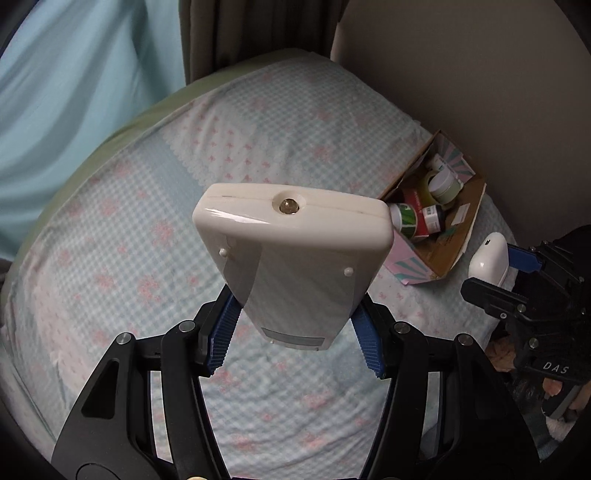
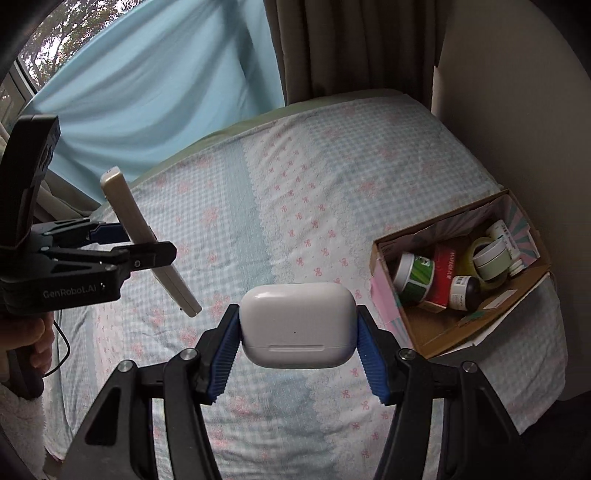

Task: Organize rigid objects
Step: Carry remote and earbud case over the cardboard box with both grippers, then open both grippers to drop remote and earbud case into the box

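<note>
Left wrist view: a bed (image 1: pixel 184 166) with a blue-and-white checked sheet bearing pink bows fills the frame. A pale blue curtain (image 1: pixel 74 92), a dark brown curtain (image 1: pixel 258 29) and a beige wall (image 1: pixel 480 74) stand behind it. The left claw (image 1: pixel 295 325) pinches a cream plastic remote control (image 1: pixel 295 258) above the sheet. An open cardboard box (image 1: pixel 465 236) lies on the bed beyond the remote, holding jars and tape rolls. Just beside the box, the right claw (image 1: pixel 517 266) holds a white earbud case (image 1: pixel 487 254).

Right wrist view: the right claw (image 2: pixel 297 332) is pinched on the earbud case (image 2: pixel 297 325) above the bed (image 2: pixel 332 166). The box (image 2: pixel 443 332) sits close by, nothing between them. Well apart from the box, the left claw (image 2: pixel 144 245) grips the tilted remote (image 2: pixel 140 229).
</note>
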